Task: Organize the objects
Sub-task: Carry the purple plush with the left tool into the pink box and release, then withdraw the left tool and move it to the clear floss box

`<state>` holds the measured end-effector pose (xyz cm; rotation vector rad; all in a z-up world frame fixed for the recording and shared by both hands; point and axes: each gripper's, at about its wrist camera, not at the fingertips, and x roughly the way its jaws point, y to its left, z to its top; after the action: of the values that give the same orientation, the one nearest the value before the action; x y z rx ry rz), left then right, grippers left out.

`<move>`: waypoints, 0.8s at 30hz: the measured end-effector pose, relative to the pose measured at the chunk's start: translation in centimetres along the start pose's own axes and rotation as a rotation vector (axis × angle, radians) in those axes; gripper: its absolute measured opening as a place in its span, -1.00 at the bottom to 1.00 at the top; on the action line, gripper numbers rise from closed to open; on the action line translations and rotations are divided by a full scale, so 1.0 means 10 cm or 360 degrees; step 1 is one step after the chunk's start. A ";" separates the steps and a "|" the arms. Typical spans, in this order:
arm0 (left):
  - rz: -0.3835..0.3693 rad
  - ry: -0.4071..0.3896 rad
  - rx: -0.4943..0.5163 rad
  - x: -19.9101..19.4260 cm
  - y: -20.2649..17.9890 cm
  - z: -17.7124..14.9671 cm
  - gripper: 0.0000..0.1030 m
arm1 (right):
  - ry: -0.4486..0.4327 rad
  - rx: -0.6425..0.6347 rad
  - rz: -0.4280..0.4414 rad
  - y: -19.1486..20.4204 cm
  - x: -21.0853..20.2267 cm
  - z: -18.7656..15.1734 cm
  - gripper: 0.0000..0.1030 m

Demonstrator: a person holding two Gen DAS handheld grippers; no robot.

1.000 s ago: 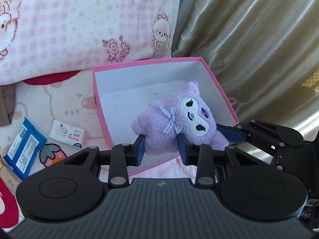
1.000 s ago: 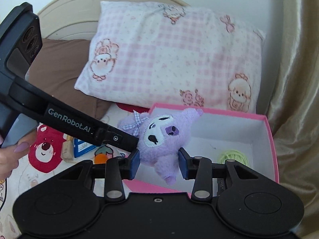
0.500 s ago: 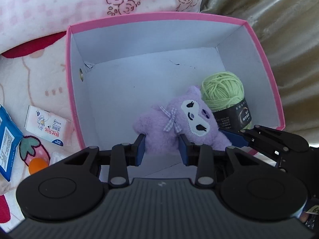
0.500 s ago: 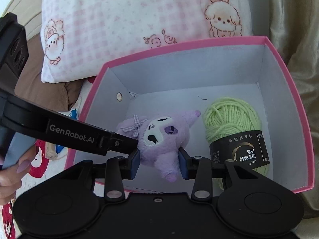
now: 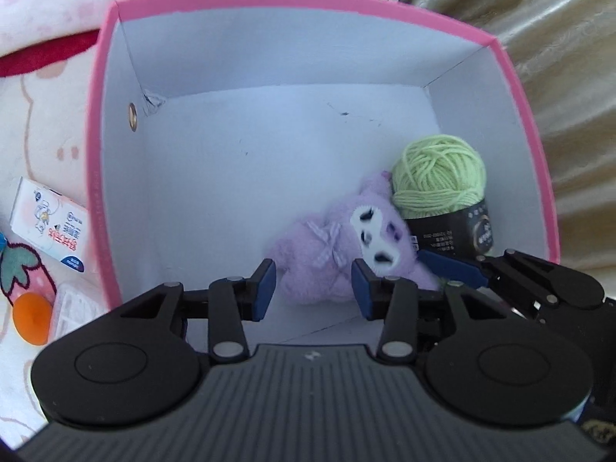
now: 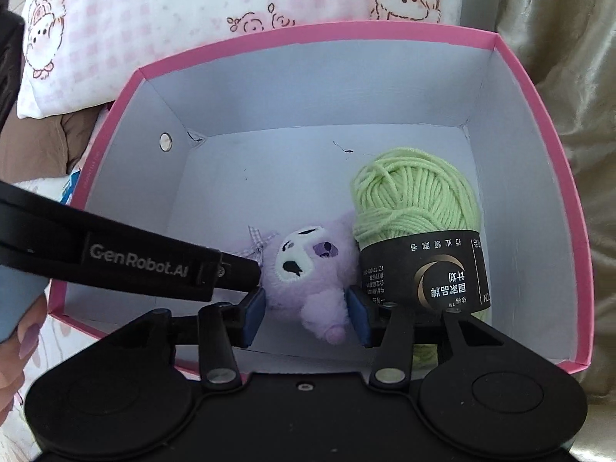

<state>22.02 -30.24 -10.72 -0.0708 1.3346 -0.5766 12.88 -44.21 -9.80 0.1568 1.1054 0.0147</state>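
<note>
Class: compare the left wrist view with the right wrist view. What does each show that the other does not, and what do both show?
Left wrist view only: a small white packet and an orange toy lying outside the box.
Right wrist view only: a brown cushion and the person's fingers.
Both: the pink box, purple plush, green yarn ball, and both hand-held grippers with opening jaws.

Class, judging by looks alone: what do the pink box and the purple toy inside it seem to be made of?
Pink box: likely cardboard, matte white inside; thin flat walls, creased corners. Purple plush toy: soft fuzzy fabric, embroidered-looking face.
</note>
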 end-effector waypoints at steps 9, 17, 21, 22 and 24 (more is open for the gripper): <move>-0.0069 -0.0214 0.0139 -0.87 -0.05 -0.23 0.08 | -0.0209 -0.0178 0.0044 0.26 -0.88 -0.11 0.38; -0.0035 -0.0313 0.0190 -1.69 0.18 -0.50 0.10 | -0.0423 -0.0434 0.0241 0.94 -1.65 -0.33 0.43; 0.0006 -0.0362 0.0222 -2.08 0.36 -0.63 0.12 | -0.0495 -0.0552 0.0338 1.27 -1.86 -0.45 0.48; 0.0008 -0.0385 0.0217 -2.20 0.42 -0.67 0.14 | -0.0509 -0.0574 0.0358 1.35 -1.89 -0.48 0.49; 0.0001 -0.0417 0.0203 -2.39 0.52 -0.73 0.16 | -0.0530 -0.0614 0.0387 1.52 -1.93 -0.54 0.53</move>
<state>14.31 -13.41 6.83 -0.0396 1.0419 -0.6281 0.37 -30.32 7.02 -0.0536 0.7293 0.4040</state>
